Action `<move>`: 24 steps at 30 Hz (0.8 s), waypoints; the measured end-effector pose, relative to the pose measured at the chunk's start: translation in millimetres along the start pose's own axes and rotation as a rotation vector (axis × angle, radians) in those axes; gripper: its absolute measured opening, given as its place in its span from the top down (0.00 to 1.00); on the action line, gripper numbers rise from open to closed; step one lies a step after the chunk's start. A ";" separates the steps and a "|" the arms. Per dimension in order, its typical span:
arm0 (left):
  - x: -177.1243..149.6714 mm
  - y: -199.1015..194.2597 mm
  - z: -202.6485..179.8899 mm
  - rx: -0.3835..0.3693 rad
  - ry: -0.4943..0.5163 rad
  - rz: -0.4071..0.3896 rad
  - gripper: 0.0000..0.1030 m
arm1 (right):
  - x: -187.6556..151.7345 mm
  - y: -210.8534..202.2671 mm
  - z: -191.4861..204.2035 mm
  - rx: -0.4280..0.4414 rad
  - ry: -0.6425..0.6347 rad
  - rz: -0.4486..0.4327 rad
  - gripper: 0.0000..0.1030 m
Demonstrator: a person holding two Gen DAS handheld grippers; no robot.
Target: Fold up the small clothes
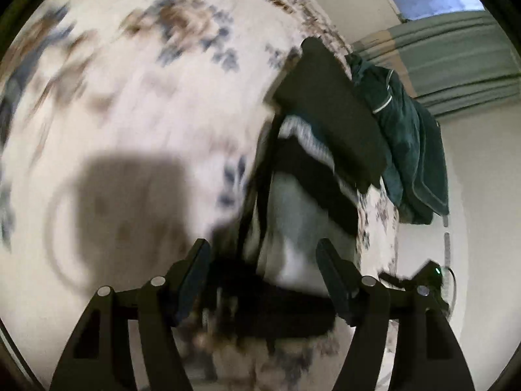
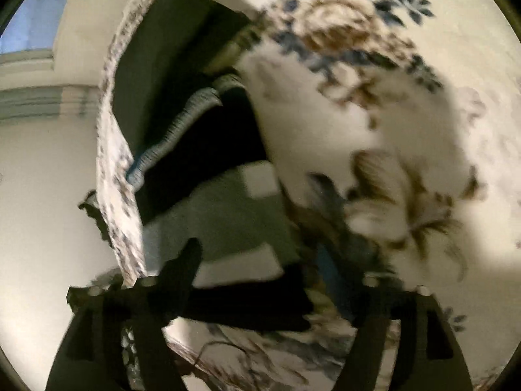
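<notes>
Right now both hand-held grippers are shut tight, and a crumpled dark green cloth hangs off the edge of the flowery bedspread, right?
Not quite. Both are open: the left hand-held gripper in the left wrist view, the right hand-held gripper in the right wrist view, with nothing pinched. The crumpled dark green cloth does hang off the edge of the flowery bedspread.

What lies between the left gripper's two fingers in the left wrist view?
The near end of the dark and pale folded garment lies between the open left gripper fingers, on the floral sheet. Blur hides any contact.
</notes>
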State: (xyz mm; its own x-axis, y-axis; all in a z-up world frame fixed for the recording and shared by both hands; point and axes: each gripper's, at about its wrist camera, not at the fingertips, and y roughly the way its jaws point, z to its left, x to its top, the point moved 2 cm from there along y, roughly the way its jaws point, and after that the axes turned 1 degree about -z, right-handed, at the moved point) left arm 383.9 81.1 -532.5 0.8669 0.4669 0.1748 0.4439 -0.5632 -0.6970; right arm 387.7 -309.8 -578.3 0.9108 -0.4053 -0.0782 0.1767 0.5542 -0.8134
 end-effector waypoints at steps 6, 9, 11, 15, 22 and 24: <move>-75.5 29.4 20.9 -0.101 -0.191 0.060 0.22 | 34.7 20.3 4.0 0.075 -0.105 0.096 0.02; -92.0 50.7 19.6 -0.125 -0.239 0.044 0.22 | 73.3 46.5 16.4 0.122 -0.161 0.145 0.02; -96.3 72.6 14.2 -0.127 -0.260 0.029 0.22 | 101.8 68.4 25.8 0.144 -0.197 0.172 0.02; -86.3 106.5 11.2 -0.110 -0.340 -0.017 0.21 | 139.2 108.7 41.2 0.185 -0.252 0.226 0.02; -64.5 104.2 10.1 -0.142 -0.501 -0.202 0.32 | 143.7 136.5 54.0 0.295 -0.256 0.270 0.42; -54.0 98.9 9.7 -0.136 -0.496 -0.228 0.77 | 135.2 134.2 48.3 0.304 -0.236 0.269 0.73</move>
State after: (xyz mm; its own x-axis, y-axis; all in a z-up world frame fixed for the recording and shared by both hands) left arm 378.8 6.7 -617.6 0.5493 0.8334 -0.0606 0.6611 -0.4778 -0.5786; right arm 552.6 -255.2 -670.1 0.9930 -0.0615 -0.1012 -0.0077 0.8192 -0.5735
